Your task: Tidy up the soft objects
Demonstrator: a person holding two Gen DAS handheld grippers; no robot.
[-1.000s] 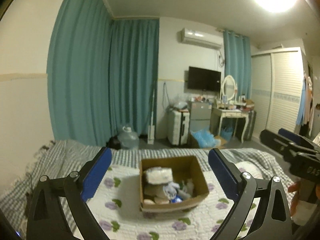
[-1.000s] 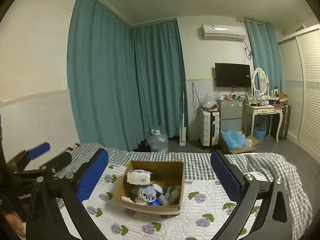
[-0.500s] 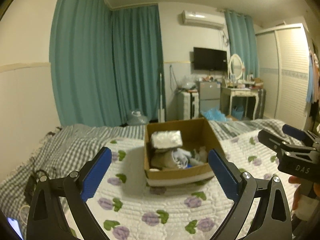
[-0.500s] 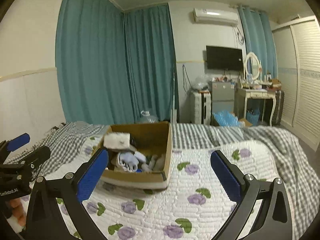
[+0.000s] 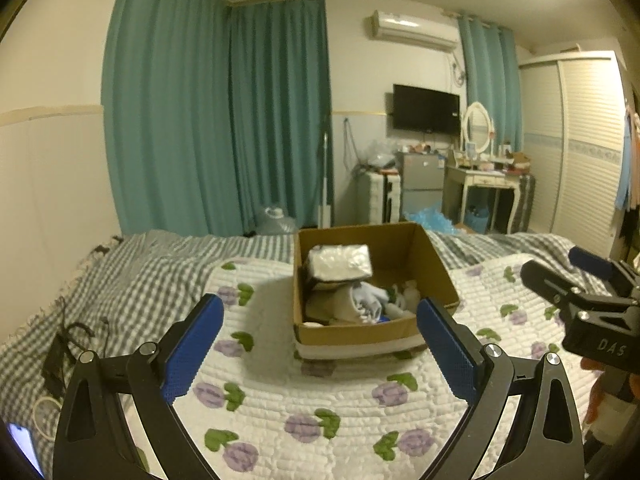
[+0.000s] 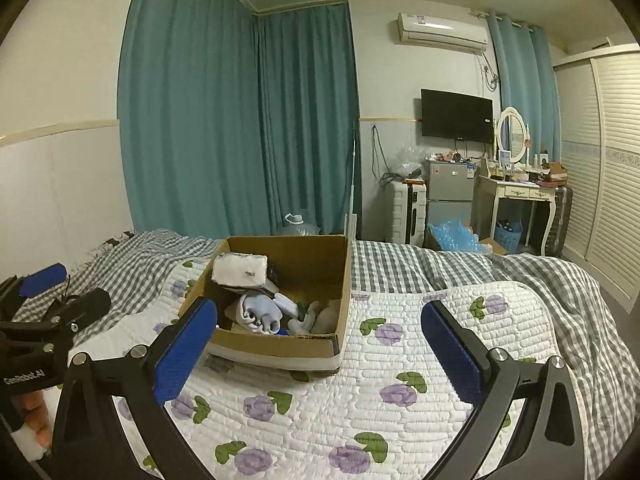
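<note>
An open cardboard box (image 5: 436, 270) stands on the flowered white quilt (image 5: 300, 400); it also shows in the right wrist view (image 6: 280, 348). Inside lie a white plastic-wrapped pack (image 5: 340, 262), a pale blue cloth (image 6: 260, 312) and other small soft items. My left gripper (image 5: 320, 348) is open and empty, just short of the box. My right gripper (image 6: 320, 352) is open and empty, near the box's front right corner. Each gripper shows at the edge of the other's view, the right (image 5: 588, 296) and the left (image 6: 44, 312).
A grey checked blanket (image 6: 460, 268) covers the far and right side of the bed. A dark cable or strap (image 5: 68, 344) lies at the bed's left edge. Beyond the bed are teal curtains, a water jug (image 5: 276, 220), a suitcase, a small fridge and a dressing table (image 6: 520, 196).
Both grippers have come down and closer to the box, which now looks larger and nearer. Both stay open and empty.
</note>
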